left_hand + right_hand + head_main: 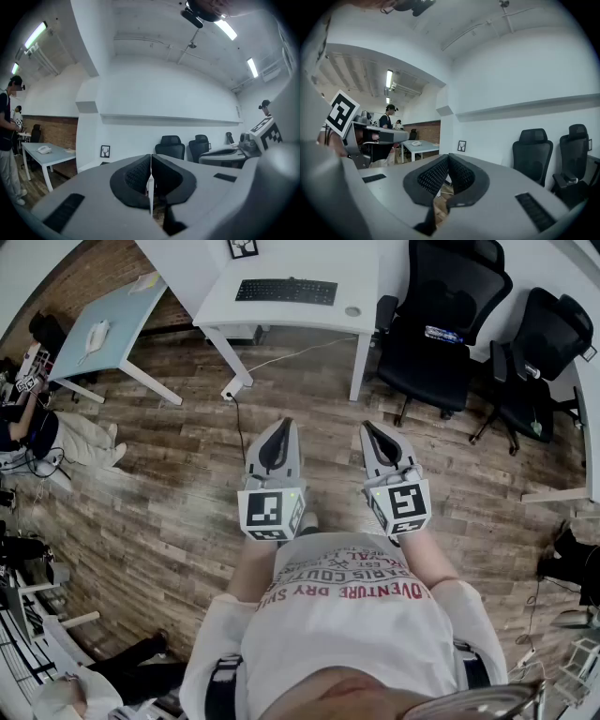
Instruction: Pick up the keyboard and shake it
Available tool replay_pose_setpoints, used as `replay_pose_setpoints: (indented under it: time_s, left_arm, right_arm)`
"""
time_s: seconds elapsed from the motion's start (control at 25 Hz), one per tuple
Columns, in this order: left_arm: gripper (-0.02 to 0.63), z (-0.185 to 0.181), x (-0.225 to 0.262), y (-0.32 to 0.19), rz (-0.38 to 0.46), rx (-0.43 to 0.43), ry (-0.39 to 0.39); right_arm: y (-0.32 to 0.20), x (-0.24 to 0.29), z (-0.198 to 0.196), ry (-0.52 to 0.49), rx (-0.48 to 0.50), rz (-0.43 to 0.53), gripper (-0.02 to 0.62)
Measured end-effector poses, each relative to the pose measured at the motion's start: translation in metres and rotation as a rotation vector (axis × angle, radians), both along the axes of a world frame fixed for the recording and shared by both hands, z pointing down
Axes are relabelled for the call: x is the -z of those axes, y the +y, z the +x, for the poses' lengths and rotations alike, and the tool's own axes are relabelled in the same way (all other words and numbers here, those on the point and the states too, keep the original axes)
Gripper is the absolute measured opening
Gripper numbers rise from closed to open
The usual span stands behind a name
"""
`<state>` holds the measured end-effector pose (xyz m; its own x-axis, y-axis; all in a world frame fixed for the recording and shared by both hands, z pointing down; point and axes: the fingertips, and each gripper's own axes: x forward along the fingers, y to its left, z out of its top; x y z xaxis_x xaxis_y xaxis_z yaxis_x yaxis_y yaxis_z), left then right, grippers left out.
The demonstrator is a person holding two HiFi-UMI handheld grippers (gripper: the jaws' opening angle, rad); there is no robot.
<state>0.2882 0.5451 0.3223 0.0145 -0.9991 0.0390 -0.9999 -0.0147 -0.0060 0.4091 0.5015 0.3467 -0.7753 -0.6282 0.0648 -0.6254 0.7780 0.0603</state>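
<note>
The keyboard (286,291) lies flat on the white counter (216,296). It runs parallel to the front edge, about midway between the front corners, and nothing touches it. A small round disc (352,311) sits near the front right corner, and a small frame (243,247) stands at the rear edge.

Both grippers are held level and side by side over the wooden floor (169,502), well apart from the counter and pointing toward it. The left gripper (281,427) has its fingers (136,176) pressed together with nothing between them. The right gripper (371,430) is the same, with its fingers (433,176) closed on each other and empty. Each gripper view catches the other gripper at its edge.

Two black chairs (441,315) stand to the right of the counter, against the wall. A pale blue table (103,329) stands to the left with a white object on it, and a person (42,432) is beside it. A cable (281,357) trails on the floor under the counter.
</note>
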Motion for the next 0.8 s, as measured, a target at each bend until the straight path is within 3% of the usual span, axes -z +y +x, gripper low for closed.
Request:
replay_pose_setpoints:
  time_s: [0.24, 0.52, 0.8]
  left_arm:
    - [0.028, -0.017, -0.005, -0.007, -0.008, 0.000, 0.060]
    - [0.028, -0.048, -0.019, -0.023, -0.026, -0.011, 0.050]
    - [0.028, -0.126, -0.031, -0.034, -0.048, -0.004, 0.035]
  right_arm:
    - [-0.005, -0.005, -0.014, 0.011, 0.006, -0.010, 0.025]
    - [-0.020, -0.014, -0.043, -0.033, -0.006, -0.055, 0.025]
    - [-0.039, -0.025, -0.114, -0.042, -0.030, -0.074, 0.025]
